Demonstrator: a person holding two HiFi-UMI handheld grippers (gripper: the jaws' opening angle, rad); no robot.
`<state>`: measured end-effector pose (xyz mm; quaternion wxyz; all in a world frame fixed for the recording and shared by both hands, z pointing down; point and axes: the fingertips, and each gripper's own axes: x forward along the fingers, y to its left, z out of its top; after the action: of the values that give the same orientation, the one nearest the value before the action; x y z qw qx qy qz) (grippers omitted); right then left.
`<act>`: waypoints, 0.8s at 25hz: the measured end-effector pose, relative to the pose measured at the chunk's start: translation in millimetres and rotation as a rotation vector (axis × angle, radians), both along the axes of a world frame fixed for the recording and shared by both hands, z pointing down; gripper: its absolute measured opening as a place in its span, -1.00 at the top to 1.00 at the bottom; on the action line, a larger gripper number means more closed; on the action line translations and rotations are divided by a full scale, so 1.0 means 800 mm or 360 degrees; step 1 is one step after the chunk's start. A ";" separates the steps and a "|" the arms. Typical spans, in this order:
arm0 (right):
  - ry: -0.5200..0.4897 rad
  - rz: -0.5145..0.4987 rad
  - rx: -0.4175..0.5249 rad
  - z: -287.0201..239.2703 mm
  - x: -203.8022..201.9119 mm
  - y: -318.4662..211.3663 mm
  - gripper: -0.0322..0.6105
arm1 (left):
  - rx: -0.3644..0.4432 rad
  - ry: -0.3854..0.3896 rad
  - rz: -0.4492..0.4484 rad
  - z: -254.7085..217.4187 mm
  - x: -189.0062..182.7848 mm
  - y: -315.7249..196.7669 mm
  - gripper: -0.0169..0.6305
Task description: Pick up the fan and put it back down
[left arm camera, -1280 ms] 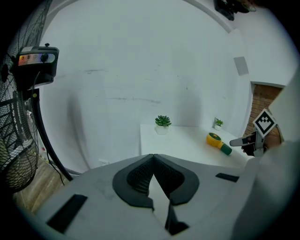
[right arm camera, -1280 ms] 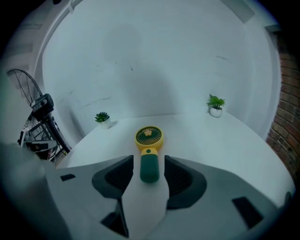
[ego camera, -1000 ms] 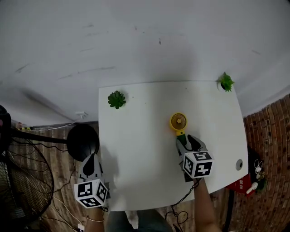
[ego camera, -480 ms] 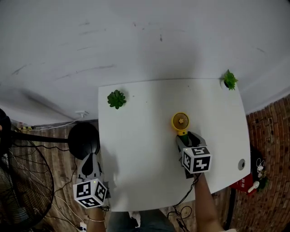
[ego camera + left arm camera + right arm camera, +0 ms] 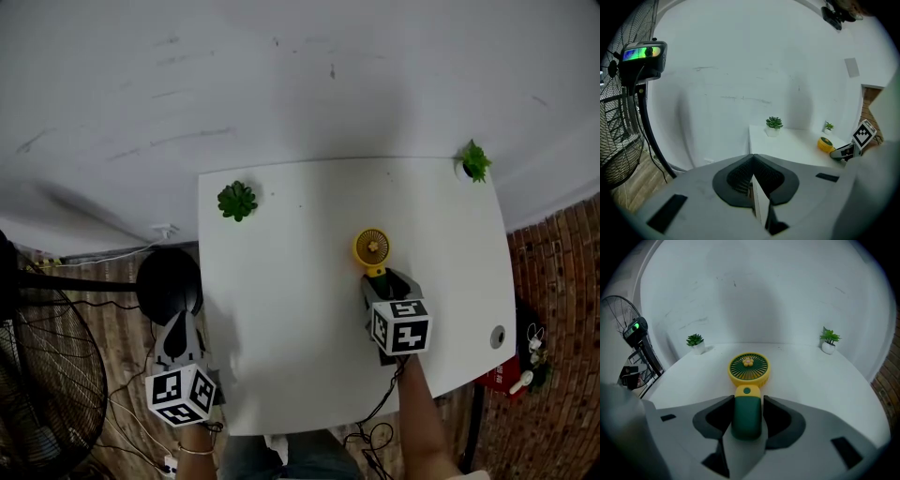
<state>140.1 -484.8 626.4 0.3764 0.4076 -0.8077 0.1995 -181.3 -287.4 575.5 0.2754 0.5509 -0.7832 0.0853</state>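
Right hand-held gripper (image 5: 747, 403) pinches fan (image 5: 749, 367), handle (image 5: 747, 423) partly hidden; left hand-held gripper (image 5: 752, 160) pressed together.

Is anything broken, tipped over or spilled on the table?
Nothing stands out. The round yellow fan with a green handle sits straight between the right gripper's jaws, and both small green potted plants stand upright on the white table. No spills.

Fig. We read this as a plain domestic room: white table (image 5: 281, 366) against a scuffed white wall (image 5: 281, 84), wood-plank floor (image 5: 117, 281), brick side wall (image 5: 558, 272), pedestal fan (image 5: 37, 375), two small potted plants (image 5: 237, 201) (image 5: 473, 161).
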 end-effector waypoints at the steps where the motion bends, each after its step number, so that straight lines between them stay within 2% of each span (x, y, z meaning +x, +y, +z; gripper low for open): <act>1: 0.0007 0.0001 -0.0004 0.000 -0.001 0.000 0.30 | 0.0001 0.0004 -0.0001 0.000 0.000 0.000 0.91; 9: 0.0029 0.0052 -0.0027 0.001 0.000 0.001 0.36 | 0.0014 0.0015 0.0008 -0.005 0.003 0.006 0.91; 20: -0.0015 0.0146 0.0116 -0.018 0.004 0.004 0.36 | 0.0030 0.0009 0.0033 -0.016 0.002 0.028 0.91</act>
<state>143.5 -481.5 612.3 0.3478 0.4567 -0.7967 0.1889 -179.9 -265.3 563.0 0.2716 0.5617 -0.7774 0.0793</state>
